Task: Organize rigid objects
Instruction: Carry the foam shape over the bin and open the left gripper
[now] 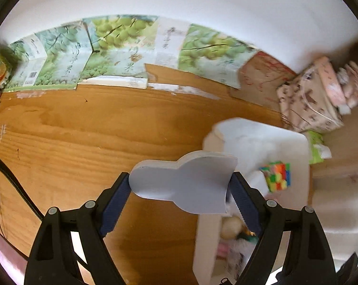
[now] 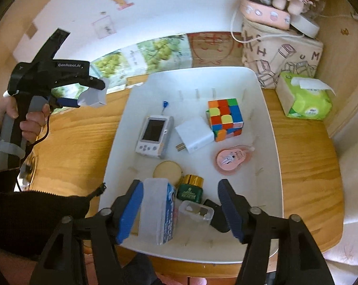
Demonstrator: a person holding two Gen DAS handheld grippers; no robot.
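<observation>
My left gripper [image 1: 180, 177] is shut on a flat grey fish-shaped piece [image 1: 186, 185], held above the wooden table [image 1: 84, 130] left of the white bin [image 1: 262, 133]. The right wrist view shows that gripper [image 2: 93, 95] raised at the left in a person's hand. My right gripper [image 2: 180, 185] stands open over the near end of the white bin [image 2: 271, 123]. A translucent box with a blue label [image 2: 155, 211] leans against its left finger; the right finger is clear of it. In the bin lie a colour cube [image 2: 225, 118], a white charger [image 2: 194, 134], a handheld game console [image 2: 154, 136] and a green jar [image 2: 190, 188].
A green tissue pack [image 2: 304, 97] and a patterned bag [image 2: 281, 57] with a pink case on top stand right of and behind the bin. Grape-printed cardboard [image 1: 112, 47] lines the wall. The bin also holds a pink item [image 2: 231, 159] and a small clear case [image 2: 195, 212].
</observation>
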